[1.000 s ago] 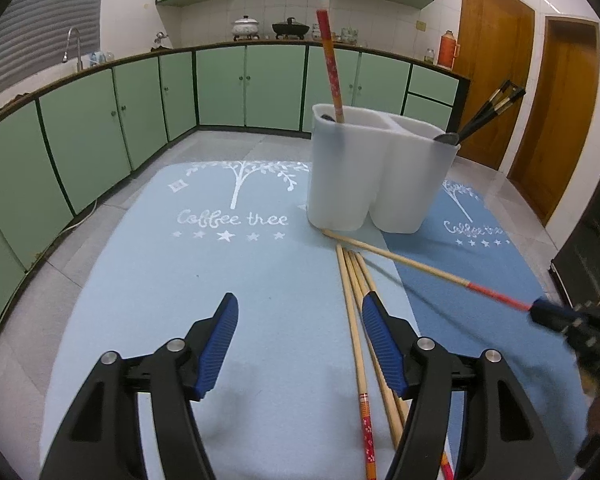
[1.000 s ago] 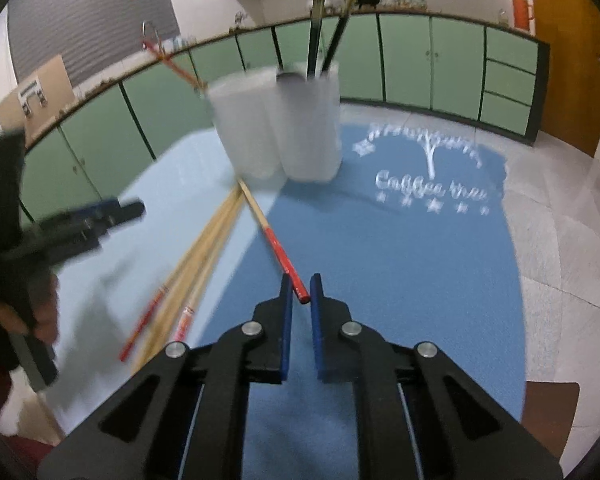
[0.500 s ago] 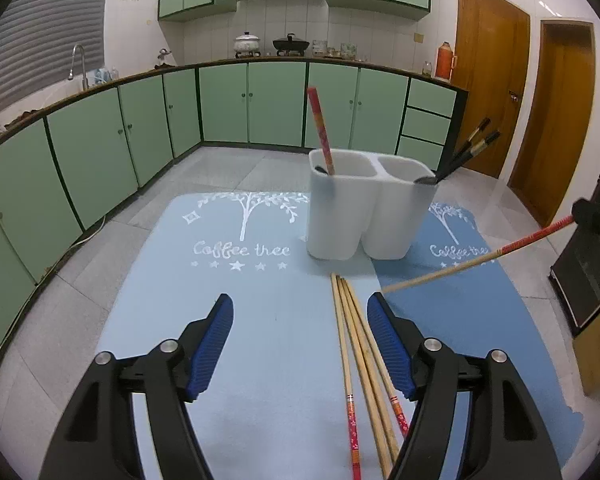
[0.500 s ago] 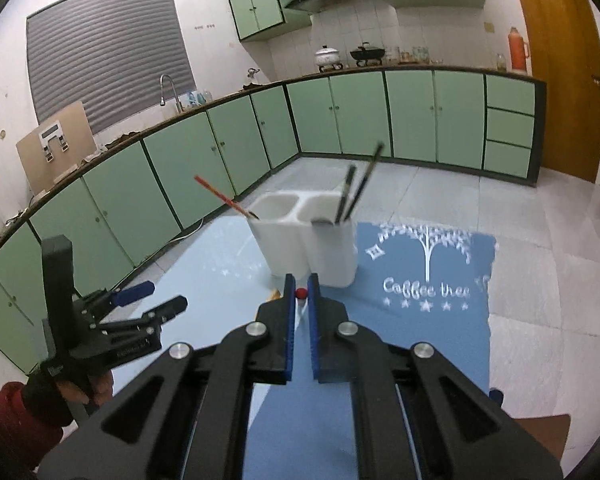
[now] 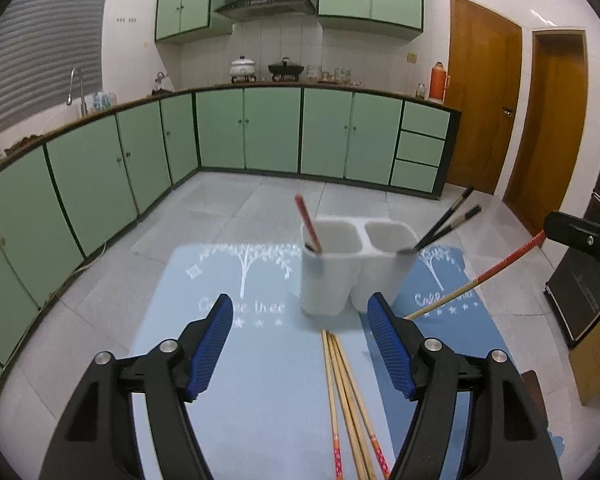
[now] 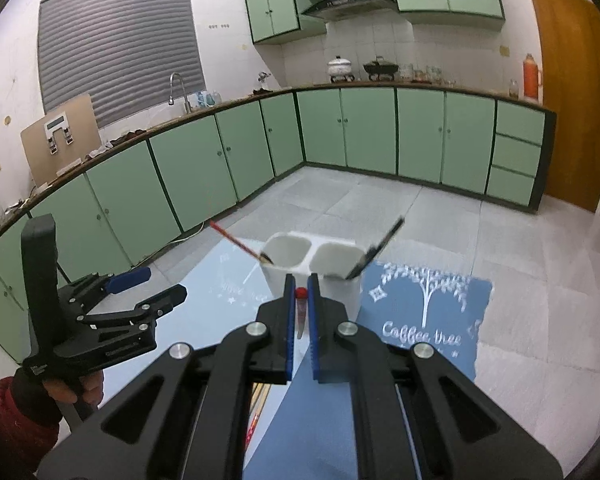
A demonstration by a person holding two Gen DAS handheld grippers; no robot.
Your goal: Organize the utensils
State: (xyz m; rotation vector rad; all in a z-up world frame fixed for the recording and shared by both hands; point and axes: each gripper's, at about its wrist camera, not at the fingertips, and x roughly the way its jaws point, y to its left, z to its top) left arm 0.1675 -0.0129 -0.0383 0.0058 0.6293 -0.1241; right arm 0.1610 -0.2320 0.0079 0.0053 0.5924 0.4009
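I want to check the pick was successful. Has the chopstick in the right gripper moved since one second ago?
Yes. The chopstick lay on the blue mat beside the white holder; now the right gripper holds it lifted, slanting in the air.

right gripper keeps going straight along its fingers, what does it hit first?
Most likely the white utensil holder, dead ahead past the right gripper. The clamped chopstick pokes out in front, so its red tip would probably touch first. Depth is unclear.

The right gripper [image 6: 301,322] clamps a red-tipped chopstick [image 6: 301,304] between its blue pads, directly before it the white two-compartment holder [image 6: 312,276], the left gripper [image 6: 150,286] spread wide at its left.
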